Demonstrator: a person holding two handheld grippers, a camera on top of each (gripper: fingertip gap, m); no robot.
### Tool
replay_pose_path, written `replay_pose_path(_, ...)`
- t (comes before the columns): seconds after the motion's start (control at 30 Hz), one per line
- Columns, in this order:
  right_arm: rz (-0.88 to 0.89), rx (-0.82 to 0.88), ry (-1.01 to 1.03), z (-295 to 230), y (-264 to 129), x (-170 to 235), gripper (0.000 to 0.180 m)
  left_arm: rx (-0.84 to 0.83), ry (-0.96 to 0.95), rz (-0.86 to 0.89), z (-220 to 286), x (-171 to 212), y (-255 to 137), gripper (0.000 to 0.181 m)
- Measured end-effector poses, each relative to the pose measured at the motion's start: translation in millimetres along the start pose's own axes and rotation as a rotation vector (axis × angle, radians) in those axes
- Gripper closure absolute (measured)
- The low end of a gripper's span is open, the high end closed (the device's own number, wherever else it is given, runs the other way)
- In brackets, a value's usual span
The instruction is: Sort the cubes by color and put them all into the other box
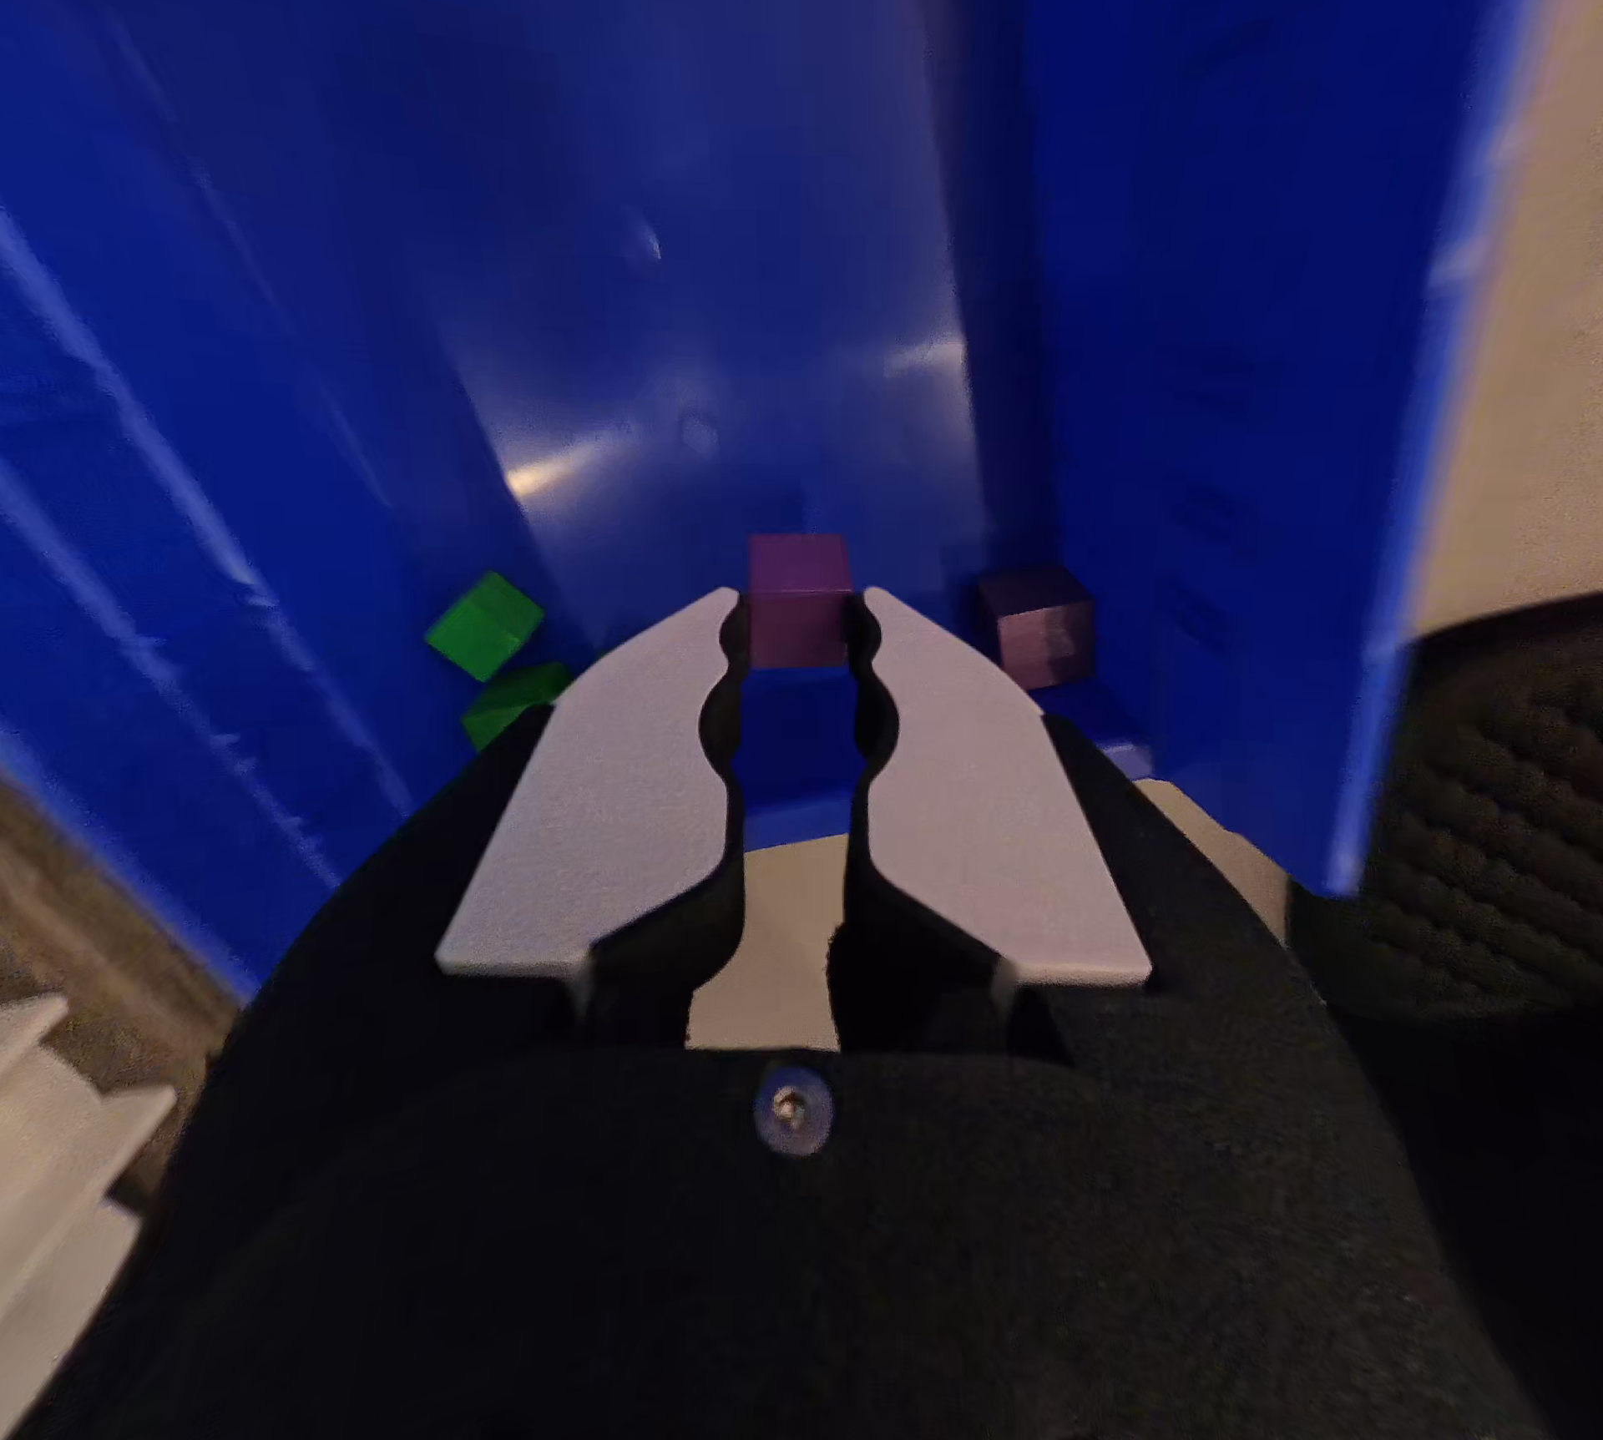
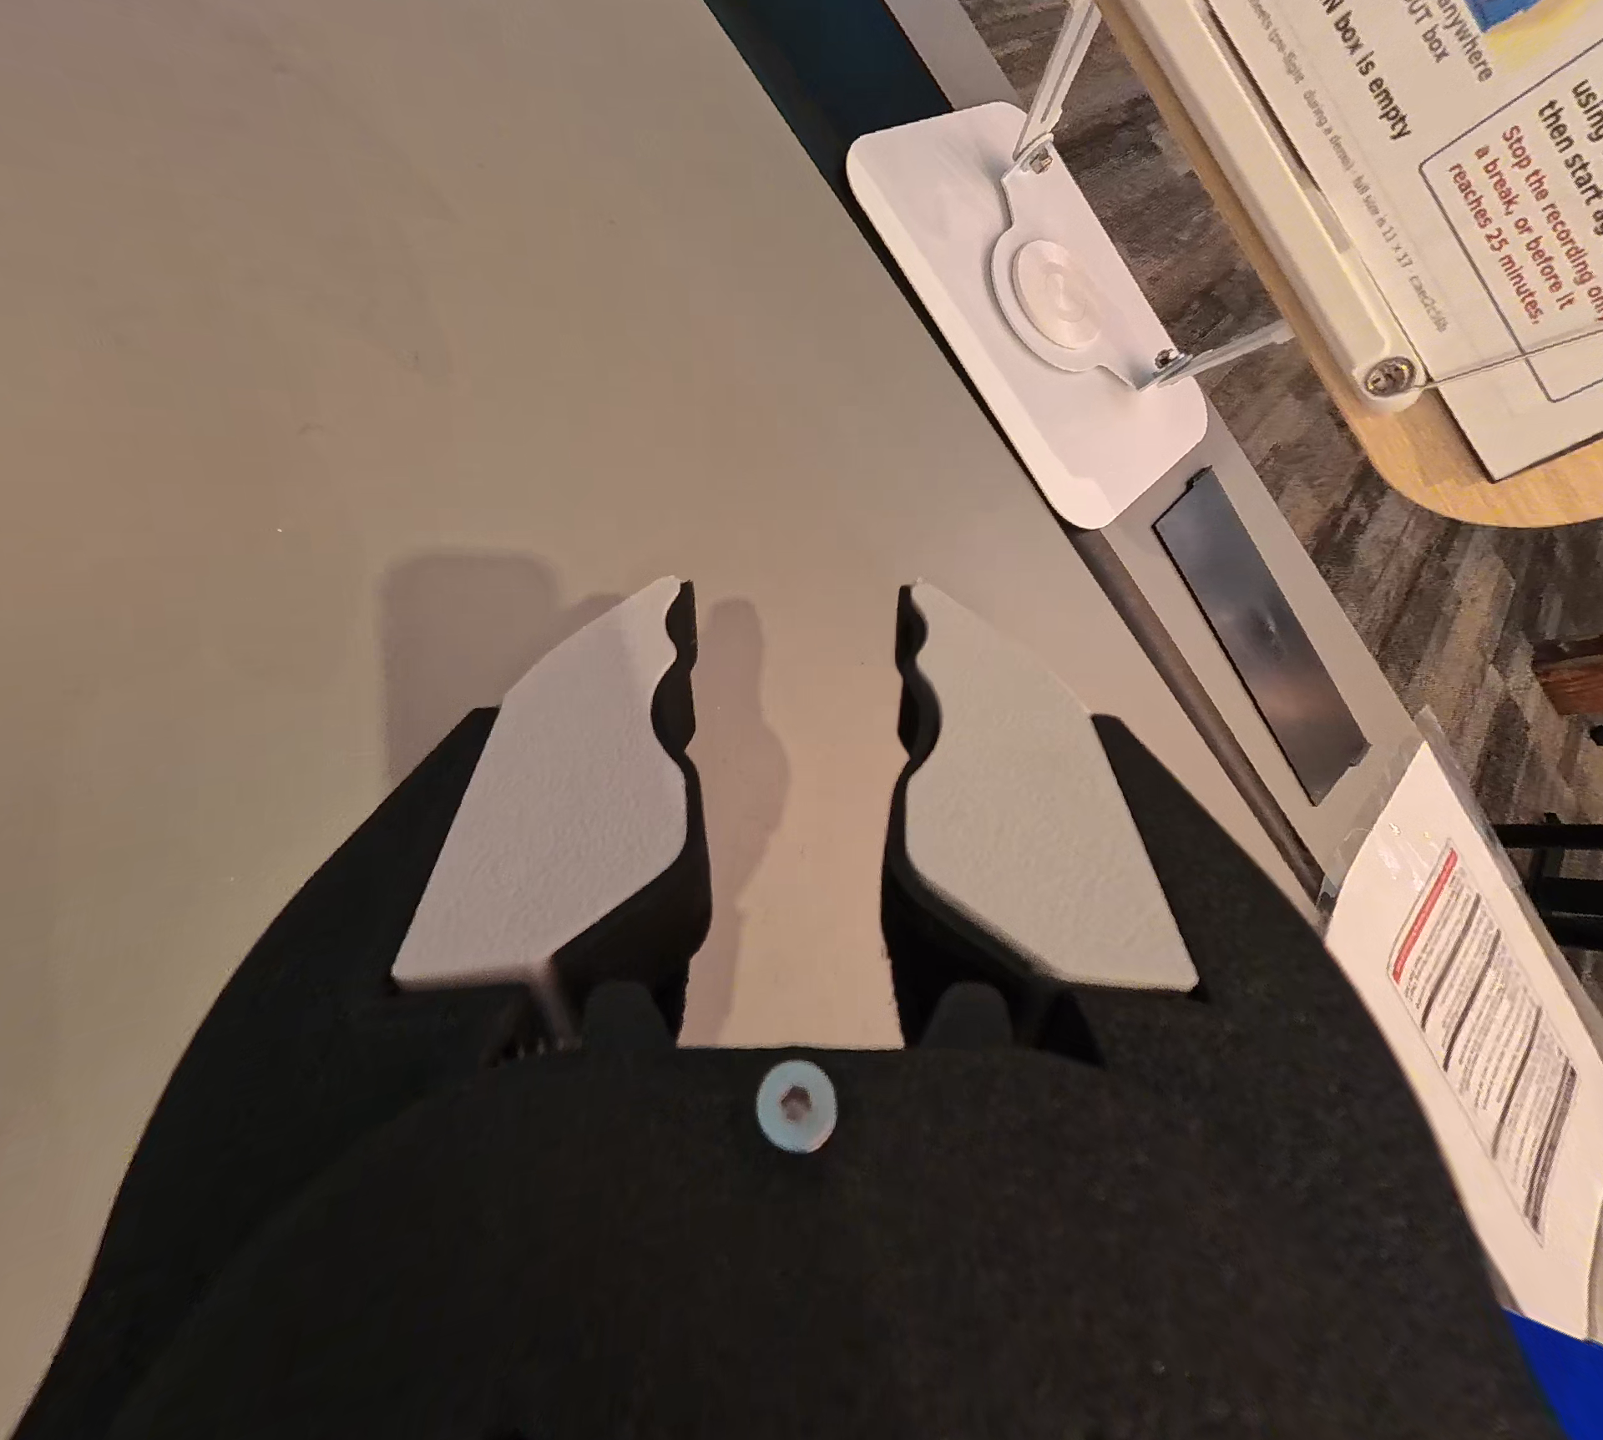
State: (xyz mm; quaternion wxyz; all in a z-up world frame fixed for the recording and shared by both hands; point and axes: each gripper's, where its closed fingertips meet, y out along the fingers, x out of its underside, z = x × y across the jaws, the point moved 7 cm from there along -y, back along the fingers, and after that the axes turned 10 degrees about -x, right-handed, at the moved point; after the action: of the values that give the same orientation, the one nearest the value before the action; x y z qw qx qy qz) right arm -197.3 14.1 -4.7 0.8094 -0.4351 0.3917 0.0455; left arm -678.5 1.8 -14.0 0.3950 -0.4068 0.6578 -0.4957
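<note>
In the left wrist view my left gripper (image 1: 798, 605) reaches into a blue box (image 1: 694, 184). It is shut on a purple cube (image 1: 798, 583), which sits between the fingertips low in the box. A darker purple cube (image 1: 1037, 626) rests on the box floor to the right, by the side wall. Two green cubes (image 1: 486, 622) (image 1: 512, 700) lie to the left against the other wall. In the right wrist view my right gripper (image 2: 796, 592) is open and empty, a little above the beige table (image 2: 347, 271). No cube shows in that view.
A white stand base (image 2: 1023, 305) sits at the table's right edge and holds up an instruction board (image 2: 1388, 97). A printed sheet (image 2: 1475, 1008) lies at the lower right. A black textured object (image 1: 1492, 791) is beside the box's right wall.
</note>
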Motion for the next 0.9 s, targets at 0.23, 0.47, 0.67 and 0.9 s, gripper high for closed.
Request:
replay_pose_path(0.23, 0.065, -0.098, -0.004, -15, -6, -14, 0.138, -0.048, 0.267, 0.723, 77, -40, -125, 0.159)
replay_pose_path(0.47, 0.361, -0.512, 0.186, -37, -50, -45, 0.138, -0.139, 0.593, 1.312, 224, -46, -140, 0.159)
replay_pose_path(0.67, 0.519, -0.931, 0.396, -34, -74, -47, 0.129, -0.058, 0.786, 1.538, 305, -48, -132, 0.159)
replay_pose_path(0.9, 0.479, -1.195, 0.385, -45, -77, -44, 0.125, 0.081, 0.843, 1.599, 333, -46, -142, 0.159)
